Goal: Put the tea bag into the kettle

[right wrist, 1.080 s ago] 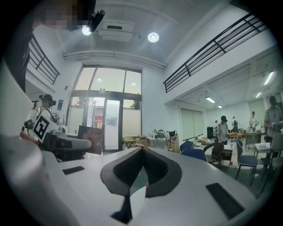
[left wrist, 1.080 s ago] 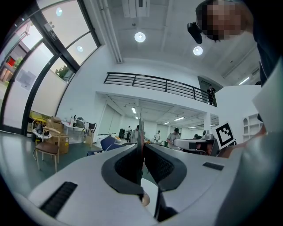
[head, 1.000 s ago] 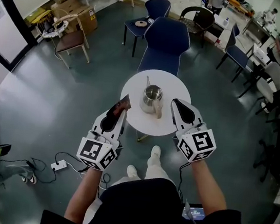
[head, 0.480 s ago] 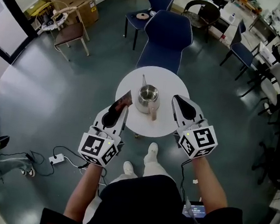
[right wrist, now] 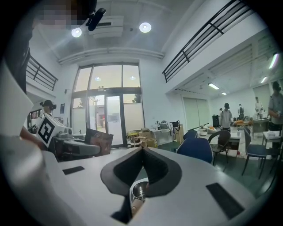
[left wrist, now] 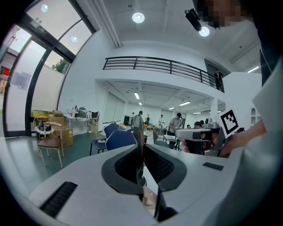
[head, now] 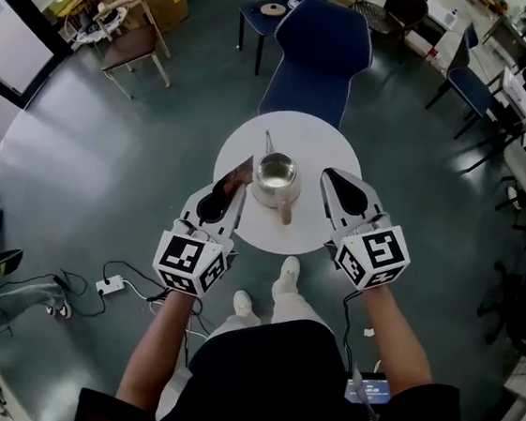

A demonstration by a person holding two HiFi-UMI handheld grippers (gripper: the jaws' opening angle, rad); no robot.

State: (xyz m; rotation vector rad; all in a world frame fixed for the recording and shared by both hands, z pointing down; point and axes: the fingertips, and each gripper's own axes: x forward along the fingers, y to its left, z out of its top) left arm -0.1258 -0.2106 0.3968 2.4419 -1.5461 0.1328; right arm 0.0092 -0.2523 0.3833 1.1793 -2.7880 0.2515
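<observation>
- The left gripper [left wrist: 142, 149] has its 2 jaws clamped on the tea bag [head: 240, 173], a flat dark packet seen edge-on between the pads in the left gripper view. In the head view most of the packet sticks out past the tips, above the table's left edge and just beside the kettle.
- The tea bag looks very light, thin and bendy, perhaps slick. A pinch on 1 edge is enough to carry it, but it can flop or twist, so it should hang straight over the opening before the jaws part.
- The kettle [head: 277, 172] stands near the middle of the round white table [head: 322, 144]. Its top is open with no lid in view, its thin spout points to the far edge and its handle [head: 284, 212] to the near edge.
- It is stiff, shiny metal and probably light when empty, so a knock on the rim could slide or tip it. The handle is the place to steady it.
- The right gripper [right wrist: 142, 150] has its jaws together on nothing, above the table's right edge.
</observation>
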